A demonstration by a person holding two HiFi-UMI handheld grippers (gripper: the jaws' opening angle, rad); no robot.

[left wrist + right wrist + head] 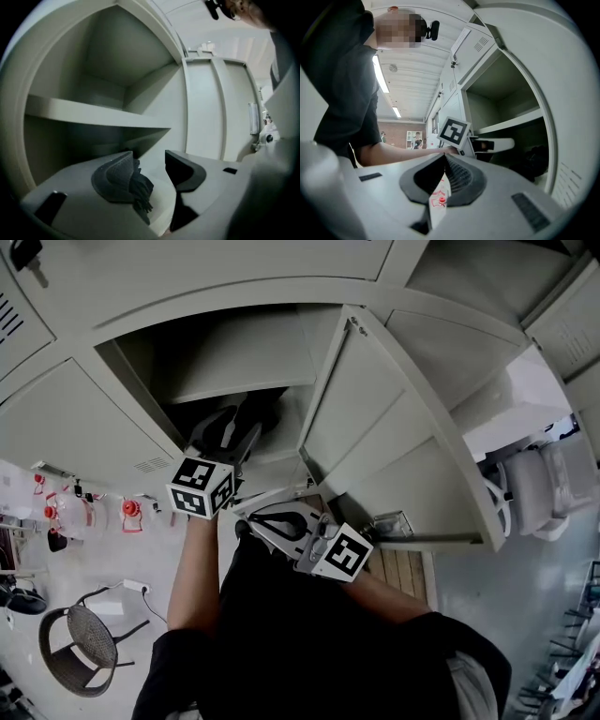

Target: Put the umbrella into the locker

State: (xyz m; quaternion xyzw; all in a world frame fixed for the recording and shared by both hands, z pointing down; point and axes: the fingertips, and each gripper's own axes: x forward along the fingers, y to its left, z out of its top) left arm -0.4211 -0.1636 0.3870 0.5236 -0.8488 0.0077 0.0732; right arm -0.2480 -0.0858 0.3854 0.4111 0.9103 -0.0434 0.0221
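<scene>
The umbrella [139,187] lies inside the locker [281,292], in the lower compartment beneath the shelf [93,115]. In the left gripper view only a dark bunch of its folds shows, so you cannot read its long axis from there. In the right gripper view it is a dark mass [534,161] low in the same compartment, again too shapeless to give a direction.

Your left gripper [149,157] is the near one. Its jaws stand spread, and the folds sit at about 7 o'clock from the gap, touching the inner face of the left pad [112,176] while the other pad is clear of them. Nothing is pinched. In the head view that gripper [234,423] reaches into the opening, with the umbrella just beyond it at about 1 o'clock.

Your right gripper [444,157] is outside the locker with its jaws pressed together on nothing. In the head view it [258,524] sits at about 5 o'clock from the left one, near the foot of the open door [375,427].

The placing looks done, so the coming move is likely a straight pull-out. Watch that the fabric on the left pad does not drag along.
</scene>
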